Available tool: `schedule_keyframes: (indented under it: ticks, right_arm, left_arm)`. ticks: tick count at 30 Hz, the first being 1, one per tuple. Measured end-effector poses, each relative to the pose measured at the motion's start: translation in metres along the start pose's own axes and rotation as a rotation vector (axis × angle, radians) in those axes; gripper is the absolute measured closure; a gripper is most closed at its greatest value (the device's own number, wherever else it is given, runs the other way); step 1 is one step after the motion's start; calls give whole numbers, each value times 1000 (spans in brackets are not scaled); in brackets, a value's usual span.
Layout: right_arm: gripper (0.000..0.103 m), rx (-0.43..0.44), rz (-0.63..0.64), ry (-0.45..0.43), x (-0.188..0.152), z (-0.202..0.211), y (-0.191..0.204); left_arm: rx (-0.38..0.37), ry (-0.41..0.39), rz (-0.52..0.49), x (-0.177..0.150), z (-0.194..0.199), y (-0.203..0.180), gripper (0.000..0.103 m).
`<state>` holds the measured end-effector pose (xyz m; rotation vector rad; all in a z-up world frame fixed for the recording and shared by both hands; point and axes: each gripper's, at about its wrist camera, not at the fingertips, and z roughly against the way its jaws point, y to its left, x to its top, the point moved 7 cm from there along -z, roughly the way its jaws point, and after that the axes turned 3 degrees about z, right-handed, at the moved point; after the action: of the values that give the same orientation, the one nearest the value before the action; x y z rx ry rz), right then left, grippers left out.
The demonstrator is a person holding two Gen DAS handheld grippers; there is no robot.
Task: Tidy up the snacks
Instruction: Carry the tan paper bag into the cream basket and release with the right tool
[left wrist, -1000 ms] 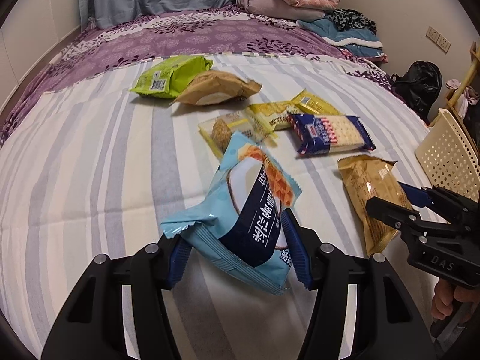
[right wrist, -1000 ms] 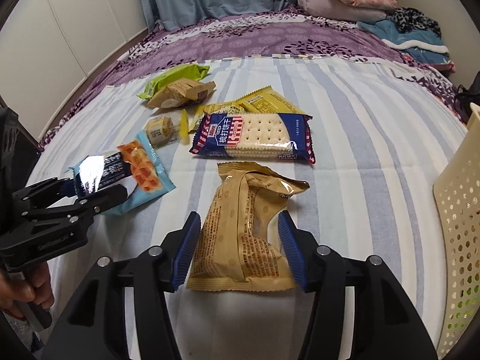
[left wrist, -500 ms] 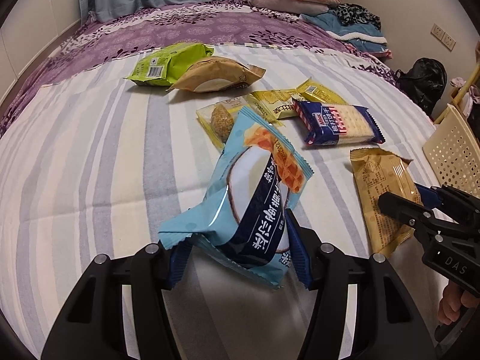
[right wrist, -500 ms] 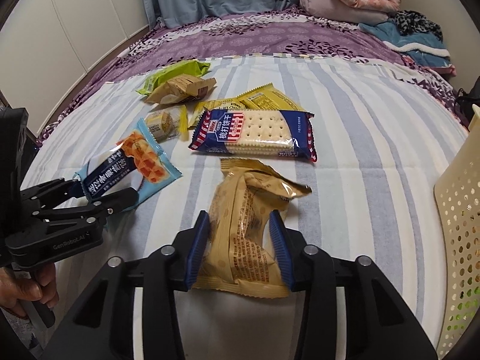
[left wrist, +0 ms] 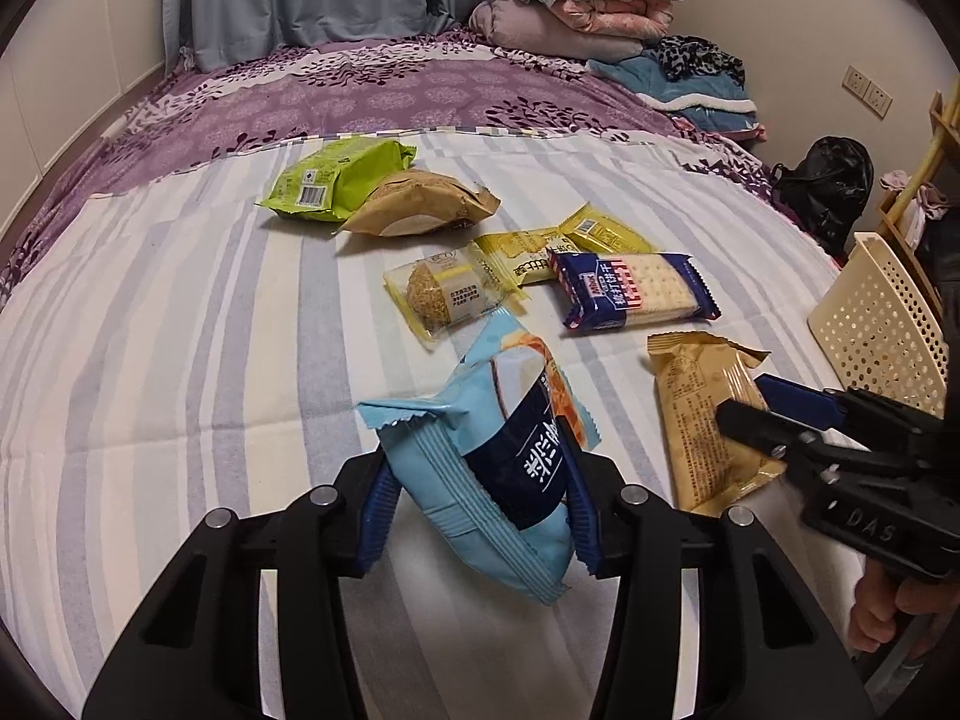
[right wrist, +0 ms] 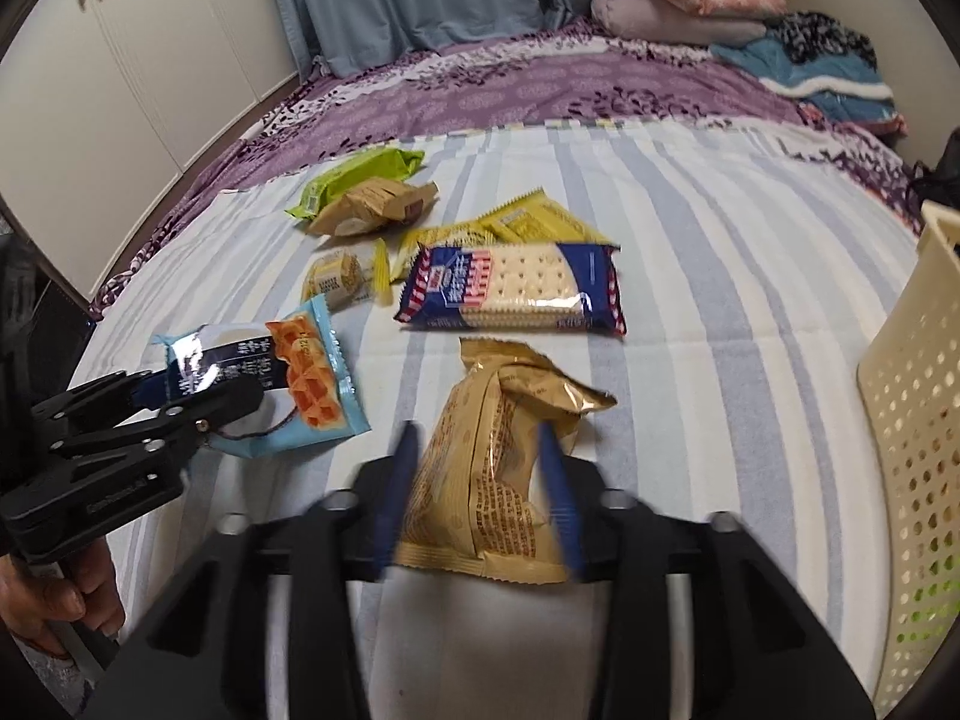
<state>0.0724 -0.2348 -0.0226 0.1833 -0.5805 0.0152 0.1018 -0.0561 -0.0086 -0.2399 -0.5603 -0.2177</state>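
My left gripper (left wrist: 477,501) is shut on a light blue snack packet (left wrist: 498,456) and holds it tilted above the striped bedspread; the packet also shows in the right wrist view (right wrist: 270,384). My right gripper (right wrist: 483,495) is shut on a gold snack packet (right wrist: 498,468), which also shows in the left wrist view (left wrist: 702,414). A cream perforated basket (right wrist: 912,420) stands at the right, also seen in the left wrist view (left wrist: 882,324).
On the bed lie a blue cracker pack (right wrist: 516,288), yellow packets (right wrist: 522,222), a clear wrapped cake (left wrist: 444,294), a brown packet (left wrist: 420,210) and a green packet (left wrist: 330,186). Folded bedding (left wrist: 570,6) is stacked at the back. A black bag (left wrist: 828,186) is beside the bed.
My left gripper has lifted and turned the blue packet. My right gripper has closed from open around the gold packet to gripping it, and the packet has crumpled.
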Motion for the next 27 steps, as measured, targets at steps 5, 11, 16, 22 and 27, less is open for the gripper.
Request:
schedule_keyframes:
  ticks: [5, 11, 16, 22, 27]
  right_arm:
    - [42, -15, 23, 44, -4, -20, 5]
    - [41, -92, 84, 60, -2, -36, 7]
    - [41, -112, 115, 56, -2, -38, 8]
    - [41, -141, 148, 52, -2, -39, 10]
    - [54, -137, 152, 38, -3, -31, 9]
  left_arm:
    - [0, 1, -6, -4, 6, -1, 54]
    - [7, 26, 22, -11, -2, 8, 51]
    - [20, 70, 46, -20, -18, 16, 41]
    - [1, 75, 70, -21, -28, 18, 40]
    - [2, 43, 61, -16, -19, 14, 49]
